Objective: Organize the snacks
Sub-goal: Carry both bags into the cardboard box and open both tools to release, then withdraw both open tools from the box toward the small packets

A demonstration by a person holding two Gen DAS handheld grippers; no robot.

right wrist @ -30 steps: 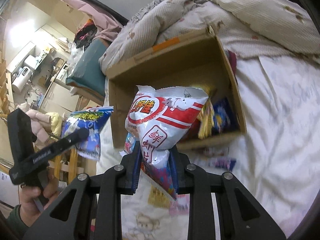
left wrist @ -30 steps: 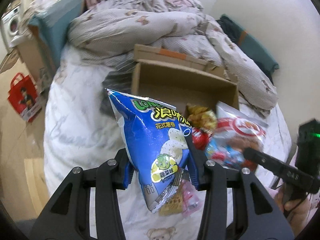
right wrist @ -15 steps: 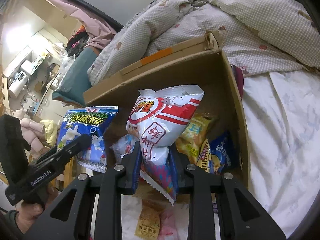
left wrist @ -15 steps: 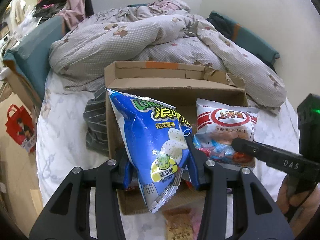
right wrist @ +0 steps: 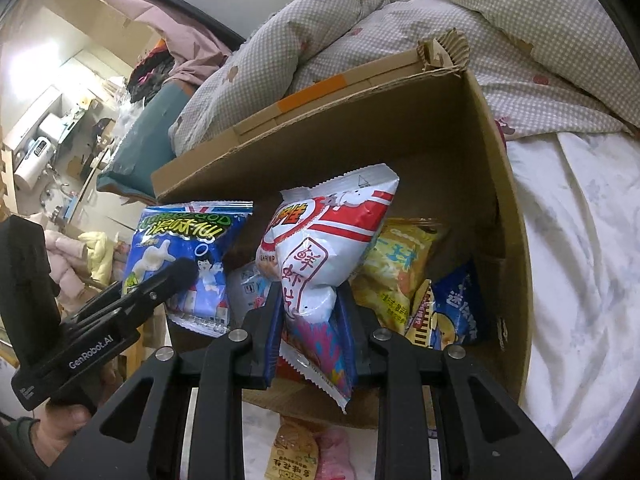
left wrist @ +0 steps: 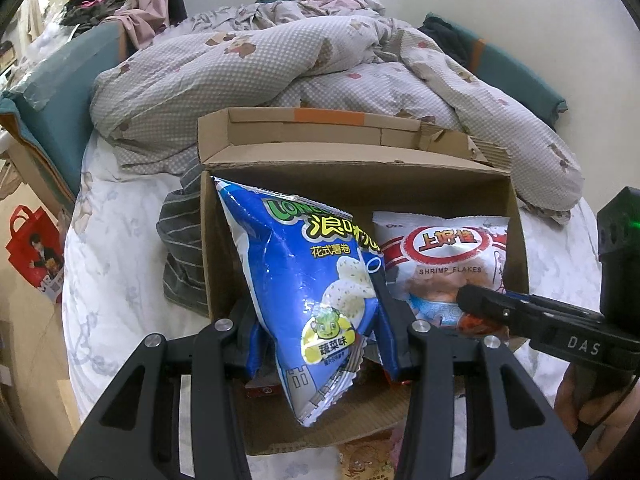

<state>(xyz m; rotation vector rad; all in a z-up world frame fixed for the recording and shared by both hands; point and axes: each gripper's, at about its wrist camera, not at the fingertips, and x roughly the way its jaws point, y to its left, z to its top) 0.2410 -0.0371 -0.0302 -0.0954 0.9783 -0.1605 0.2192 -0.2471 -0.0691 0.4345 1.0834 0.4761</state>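
My left gripper (left wrist: 320, 332) is shut on a blue bag of potato snacks (left wrist: 308, 276), held upright over the left half of an open cardboard box (left wrist: 352, 176) on the bed. My right gripper (right wrist: 310, 320) is shut on a white and red bag of shrimp flakes (right wrist: 324, 248), held over the same box (right wrist: 400, 120) beside the blue bag (right wrist: 188, 248). In the left wrist view the shrimp flakes bag (left wrist: 444, 256) and the right gripper's fingers (left wrist: 500, 308) show at the right. Inside the box lie a yellow bag (right wrist: 400, 272) and a dark blue bag (right wrist: 456, 312).
A rumpled checked quilt (left wrist: 280, 64) is heaped behind the box. A striped grey cloth (left wrist: 180, 256) lies left of the box. Small snack packets (right wrist: 296, 452) rest on the white sheet in front of it. A red bag (left wrist: 32, 252) stands on the floor at the left.
Both grippers have moved forward and down with their bags, from in front of the box to over its inside. The box now looks nearer and larger.
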